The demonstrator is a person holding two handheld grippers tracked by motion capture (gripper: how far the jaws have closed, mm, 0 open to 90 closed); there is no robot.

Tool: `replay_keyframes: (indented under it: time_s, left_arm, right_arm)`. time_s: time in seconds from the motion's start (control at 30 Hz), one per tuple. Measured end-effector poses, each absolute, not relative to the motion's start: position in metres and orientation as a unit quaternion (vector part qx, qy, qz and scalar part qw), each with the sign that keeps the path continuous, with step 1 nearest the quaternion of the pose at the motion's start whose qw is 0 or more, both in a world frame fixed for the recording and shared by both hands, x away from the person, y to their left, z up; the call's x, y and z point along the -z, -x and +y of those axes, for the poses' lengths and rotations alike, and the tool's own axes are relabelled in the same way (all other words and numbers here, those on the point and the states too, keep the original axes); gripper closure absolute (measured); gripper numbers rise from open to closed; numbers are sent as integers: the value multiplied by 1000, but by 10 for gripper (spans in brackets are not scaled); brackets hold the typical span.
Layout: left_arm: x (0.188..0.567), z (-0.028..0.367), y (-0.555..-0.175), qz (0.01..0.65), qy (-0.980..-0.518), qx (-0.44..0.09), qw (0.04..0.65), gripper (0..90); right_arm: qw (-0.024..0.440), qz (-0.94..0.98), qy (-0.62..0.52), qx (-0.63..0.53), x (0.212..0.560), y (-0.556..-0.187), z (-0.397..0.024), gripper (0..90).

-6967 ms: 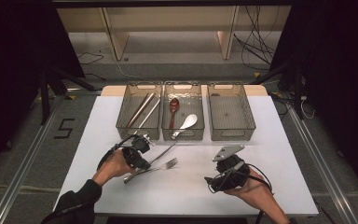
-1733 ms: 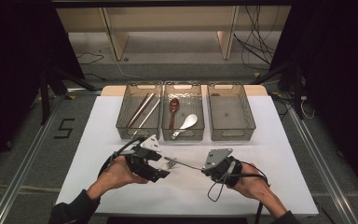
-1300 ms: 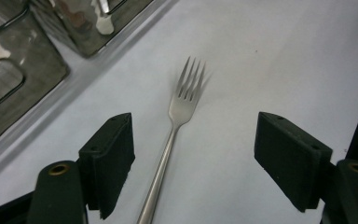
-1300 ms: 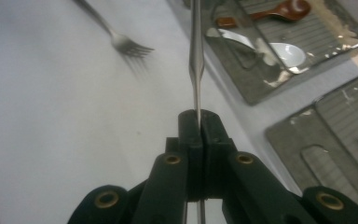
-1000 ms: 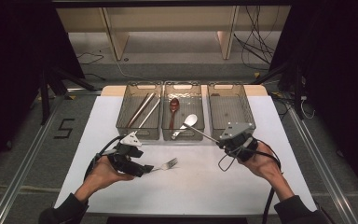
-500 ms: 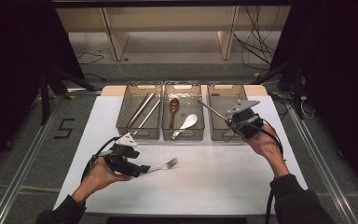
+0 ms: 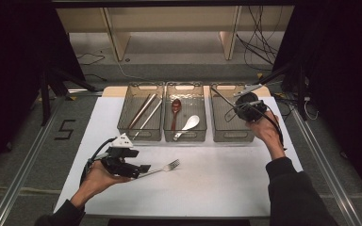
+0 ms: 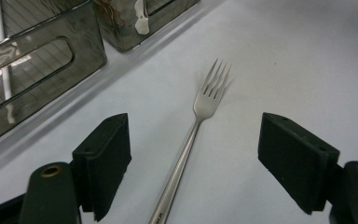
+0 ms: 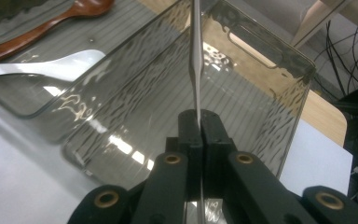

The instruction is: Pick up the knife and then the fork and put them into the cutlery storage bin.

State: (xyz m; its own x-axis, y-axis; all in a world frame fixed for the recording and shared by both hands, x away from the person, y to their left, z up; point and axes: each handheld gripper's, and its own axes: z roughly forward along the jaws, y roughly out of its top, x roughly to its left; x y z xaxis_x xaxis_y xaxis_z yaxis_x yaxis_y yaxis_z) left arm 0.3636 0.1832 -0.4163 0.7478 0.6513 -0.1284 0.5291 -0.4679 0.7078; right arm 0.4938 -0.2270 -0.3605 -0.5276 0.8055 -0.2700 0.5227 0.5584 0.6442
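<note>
A steel fork [image 7: 165, 167] [image 8: 200, 116] lies on the white table, tines pointing away to the right. My left gripper [image 7: 140, 168] [image 8: 200, 156] rests low over its handle, open, one jaw on each side and neither touching it. My right gripper [image 7: 238, 110] [image 9: 199, 122] is shut on the handle of a thin metal utensil [image 7: 221, 97] [image 9: 196, 56]. It holds the utensil slanted over the clear right bin [image 7: 217, 134] [image 9: 265, 46], with the free end pointing to the far left. That far end is out of the right gripper view.
Three clear bins stand in a row at the table's far side. The left bin [image 7: 122, 125] holds long metal sticks [image 7: 143, 110]. The middle bin [image 7: 202, 132] holds a wooden spoon [image 7: 176, 107] [image 9: 46, 28] and a white spoon [image 7: 188, 125] [image 9: 42, 69]. Dark floor surrounds the table.
My right gripper has carried the metal utensil away from me and to the right, from the table in front of the bins to above the right bin. The left gripper has barely moved.
</note>
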Motion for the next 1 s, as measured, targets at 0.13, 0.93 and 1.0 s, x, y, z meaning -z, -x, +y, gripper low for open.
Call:
replay_keyframes:
  time_s: [0.13, 0.93, 1.0]
  left_arm:
    - [416, 185, -362, 348, -850, -82, 387, 241]
    - [420, 182, -362, 340, -857, -71, 380, 231]
    - [420, 182, -362, 340, -859, -71, 377, 230]
  right_arm:
    - [277, 833, -410, -247, 365, -504, -226, 896]
    - [264, 833, -433, -221, 385, -531, -212, 892]
    - [264, 833, -434, -218, 387, -533, -212, 891]
